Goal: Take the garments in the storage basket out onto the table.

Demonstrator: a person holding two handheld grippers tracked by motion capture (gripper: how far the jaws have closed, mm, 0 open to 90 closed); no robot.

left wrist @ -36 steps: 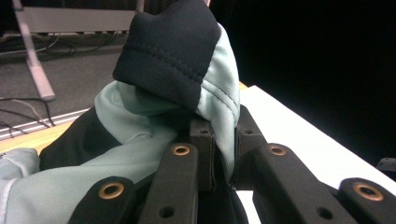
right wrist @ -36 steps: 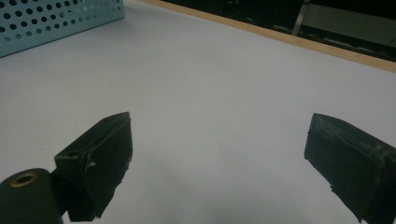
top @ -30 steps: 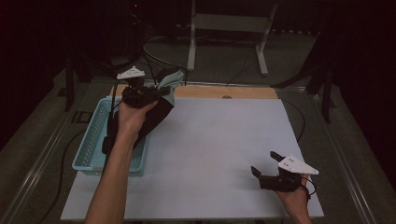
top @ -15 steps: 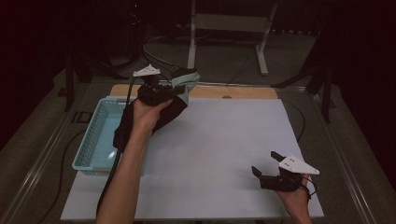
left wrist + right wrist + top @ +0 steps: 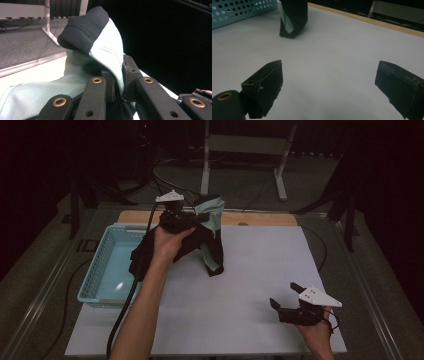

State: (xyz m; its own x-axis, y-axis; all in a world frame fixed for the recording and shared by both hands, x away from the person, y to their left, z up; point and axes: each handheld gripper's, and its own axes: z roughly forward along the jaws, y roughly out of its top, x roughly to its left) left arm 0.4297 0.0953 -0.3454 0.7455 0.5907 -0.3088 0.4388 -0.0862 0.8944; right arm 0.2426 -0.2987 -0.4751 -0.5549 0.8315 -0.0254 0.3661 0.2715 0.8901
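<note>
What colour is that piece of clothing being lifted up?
The garment is black with pale mint-green panels, clearest in the left gripper view.

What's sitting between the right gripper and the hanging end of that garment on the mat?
Nothing visible. The right gripper rests open on the white mat, and the stretch of mat up to the garment is bare. The left gripper is shut on the garment's top; the blue basket sits off to the side.

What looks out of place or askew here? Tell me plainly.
Nothing is spilled or damaged. The left tongs are shut on a black and mint garment, which hangs bunched, its lower end reaching the white table beside the blue basket. The right tongs stand open, apart from it.
</note>
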